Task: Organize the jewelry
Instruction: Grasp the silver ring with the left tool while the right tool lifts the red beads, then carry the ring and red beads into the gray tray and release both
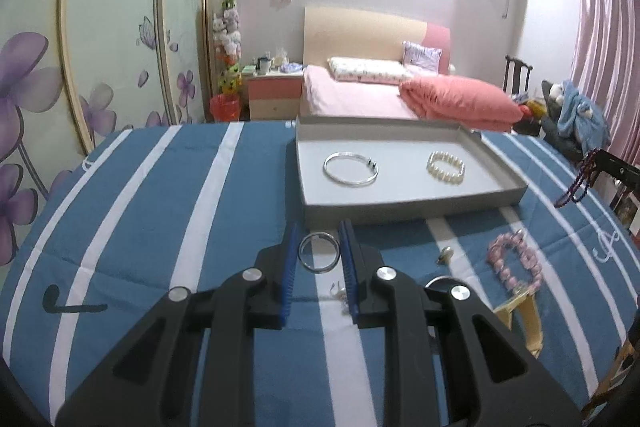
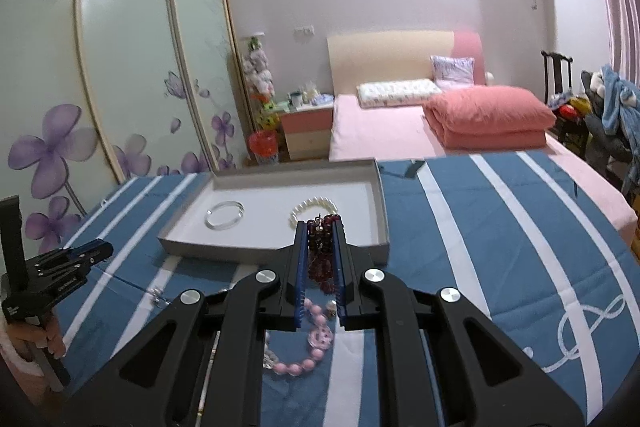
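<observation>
Dark-red beads (image 2: 320,255) first: clamping the strand in the right gripper (image 2: 319,227), fingers (image 2: 301,259) nearly closed on it, letting the loose end dangle clear of the striped cloth (image 2: 500,267) so nothing drags. Pinching a thin metal ring (image 1: 319,253) across its width in the left gripper (image 1: 320,237), gap narrow, pads (image 1: 349,255) touching both sides, prob. the only secure hold on so slim a hoop. Heading, by the look of it, for the grey tray (image 1: 400,205) at the cloth's far edge, already keeping a silver bangle (image 1: 351,169) toward its left end and a pearl bracelet (image 1: 446,167) toward its right, well apart, likely spacing pcs to avoid tangles. Leaving a pink bead bracelet (image 1: 516,259), a watch (image 1: 520,311) w/ beige strap and a small earring-like pc (image 1: 445,253) unsorted toward the cloth's near right corner. Showing, from left wrist cam only, the ring grip and the bead strand hanging side-on at far right. Showing, from right wrist cam only, the beads between the pads, plus a hand (image 2: 48,339) under the left gripper.
</observation>
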The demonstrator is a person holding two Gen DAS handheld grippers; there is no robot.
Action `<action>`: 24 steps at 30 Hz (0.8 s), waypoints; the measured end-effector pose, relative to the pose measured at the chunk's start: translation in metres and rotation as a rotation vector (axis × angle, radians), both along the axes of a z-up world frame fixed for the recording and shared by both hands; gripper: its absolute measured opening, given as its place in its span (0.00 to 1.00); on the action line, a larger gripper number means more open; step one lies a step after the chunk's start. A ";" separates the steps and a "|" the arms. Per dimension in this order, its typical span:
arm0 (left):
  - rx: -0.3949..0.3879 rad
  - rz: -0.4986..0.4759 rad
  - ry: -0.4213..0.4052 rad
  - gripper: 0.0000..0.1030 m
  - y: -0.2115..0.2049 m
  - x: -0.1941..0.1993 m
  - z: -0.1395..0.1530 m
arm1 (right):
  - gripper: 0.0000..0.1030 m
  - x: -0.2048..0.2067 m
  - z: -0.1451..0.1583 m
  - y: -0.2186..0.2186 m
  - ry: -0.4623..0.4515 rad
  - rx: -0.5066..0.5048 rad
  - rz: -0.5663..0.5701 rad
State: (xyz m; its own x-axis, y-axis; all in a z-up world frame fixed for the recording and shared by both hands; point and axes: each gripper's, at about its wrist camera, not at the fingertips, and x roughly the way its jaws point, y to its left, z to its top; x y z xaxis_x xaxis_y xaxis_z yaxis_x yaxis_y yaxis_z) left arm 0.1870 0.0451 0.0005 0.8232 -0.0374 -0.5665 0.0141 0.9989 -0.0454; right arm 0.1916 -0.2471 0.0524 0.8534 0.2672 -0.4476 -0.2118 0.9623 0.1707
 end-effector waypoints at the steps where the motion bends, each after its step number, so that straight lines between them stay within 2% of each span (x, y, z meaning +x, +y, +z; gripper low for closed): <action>1: -0.002 -0.001 -0.007 0.21 -0.001 -0.001 0.002 | 0.12 -0.002 0.003 0.002 -0.013 0.002 0.004; 15: -0.006 -0.001 -0.054 0.21 -0.007 -0.006 0.015 | 0.12 -0.012 0.021 0.008 -0.121 0.029 0.007; 24: -0.015 0.001 -0.125 0.21 -0.019 0.010 0.031 | 0.12 -0.003 0.024 0.017 -0.194 0.049 -0.004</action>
